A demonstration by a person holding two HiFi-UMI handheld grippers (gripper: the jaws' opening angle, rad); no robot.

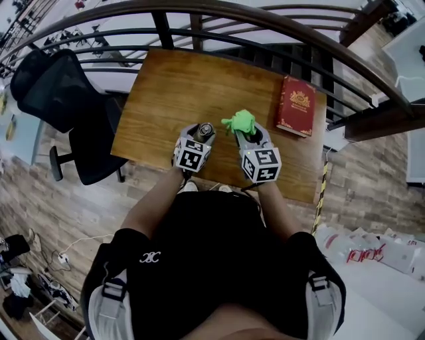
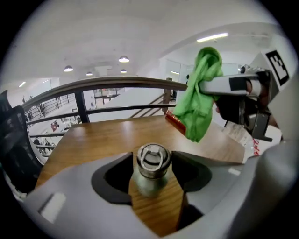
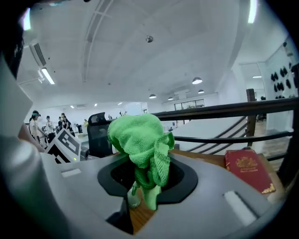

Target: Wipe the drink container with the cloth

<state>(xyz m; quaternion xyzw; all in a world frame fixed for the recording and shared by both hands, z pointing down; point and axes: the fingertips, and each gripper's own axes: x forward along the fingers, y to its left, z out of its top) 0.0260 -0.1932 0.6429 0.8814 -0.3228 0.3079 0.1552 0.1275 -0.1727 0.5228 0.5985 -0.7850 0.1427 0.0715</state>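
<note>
Person at a wooden desk [image 1: 166,93], a set of tongs in each hand, seen from above. L tongs [image 2: 152,164] are pinched on a small metal bottle [image 2: 148,183], pads pressing it from both sides just below the cap. The bottle is upright: long axis vertical, ring-topped cap pointing up twd the head camera, base down twd the desk. Whether the base rests on the wood can't be told for sure. It sits near the desk's front edge, about mid-width, just ahead of the person.

R tongs [image 3: 147,182] are clamped on a bright green cloth [image 3: 140,140]. The cloth is bunched in a wad that bulges above the tips, w/ a shorter tail hanging down between them. The left gripper view shows R tongs reaching in from the right w/ the cloth drooping off the tips, above the desk, to the right of the bottle and beyond it. Cloth and bottle are close but apart, not touching. The head view shows the same: both tongs side by side at the front edge, bottle at left, cloth at right, a narrow gap between.

A red book [image 1: 296,106] w/ gold print lies flat near the desk's far right corner, well clear of both. A black office chair [image 1: 60,93] stands off the desk's left end. A dark curved rail [image 1: 265,20] runs behind the desk.
</note>
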